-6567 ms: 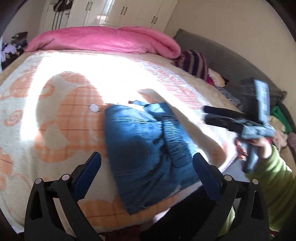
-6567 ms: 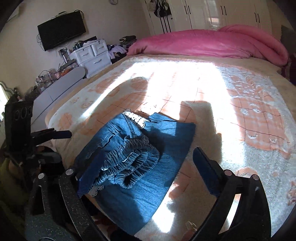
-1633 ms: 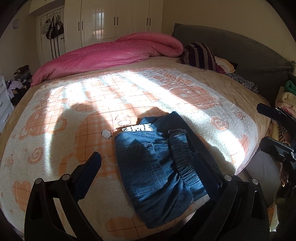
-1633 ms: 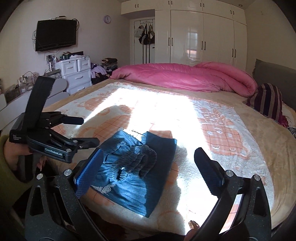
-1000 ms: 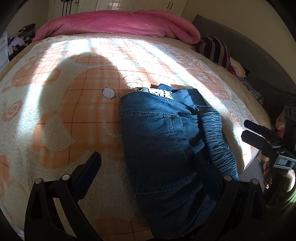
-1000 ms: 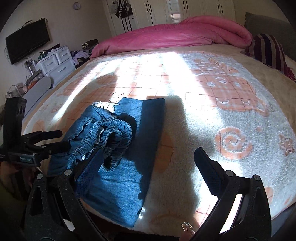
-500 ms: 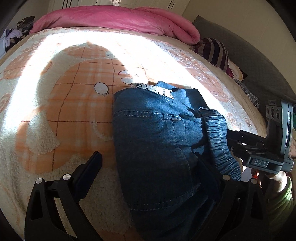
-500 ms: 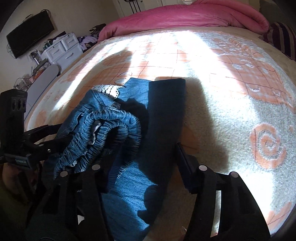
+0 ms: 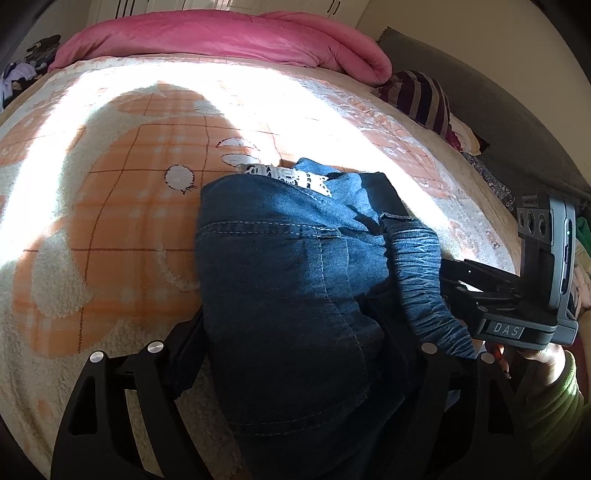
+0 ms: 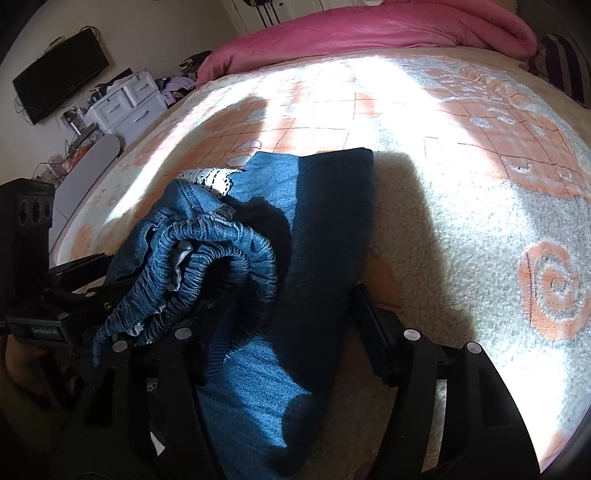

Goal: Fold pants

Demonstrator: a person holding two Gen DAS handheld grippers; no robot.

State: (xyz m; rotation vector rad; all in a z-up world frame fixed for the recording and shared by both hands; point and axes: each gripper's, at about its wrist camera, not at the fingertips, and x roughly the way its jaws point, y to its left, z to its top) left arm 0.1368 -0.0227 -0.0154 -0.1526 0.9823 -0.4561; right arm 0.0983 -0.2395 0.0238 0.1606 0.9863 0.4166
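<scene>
- Your left gripper (image 9: 295,350) fills the bottom of the left wrist view, its jaws closing with the folded denim pants (image 9: 295,288) between them; the left finger (image 9: 184,354) sits at the pants' left edge, the right finger is half hidden behind the cloth, and you cannot tell from here whether the pads press on the denim.
- Your right gripper (image 10: 291,325) fills the bottom of the right wrist view, jaws opening a little, straddling the flat folded layer of the pants (image 10: 317,229); the right finger (image 10: 373,332) lies just beside the pants' right edge on the blanket, the left one is buried under cloth, so the grip cannot be judged.
- The pants lie at the near edge of the bed, running from the bottom centre up to mid-frame in both views.
- The gathered elastic waistband (image 10: 207,266) is heaped on the left half of the pants in the right view and on the right side in the left view, standing above the flat layer and covering your inner fingers.
- A white lace trim (image 9: 291,177) peeks out at the far end of the pants.
- Under everything is the fleecy cream-and-orange blanket (image 9: 110,229), sunlit in the middle.
- Your green sleeve (image 9: 550,402) shows at the lower right of the left view.
- Farther back, a striped pillow (image 9: 421,96) sits upper right.
- A rolled pink duvet (image 10: 369,29) crosses the top.
- A white drawer unit (image 10: 125,103) and a wall television (image 10: 59,70) stand upper left in the right view.
</scene>
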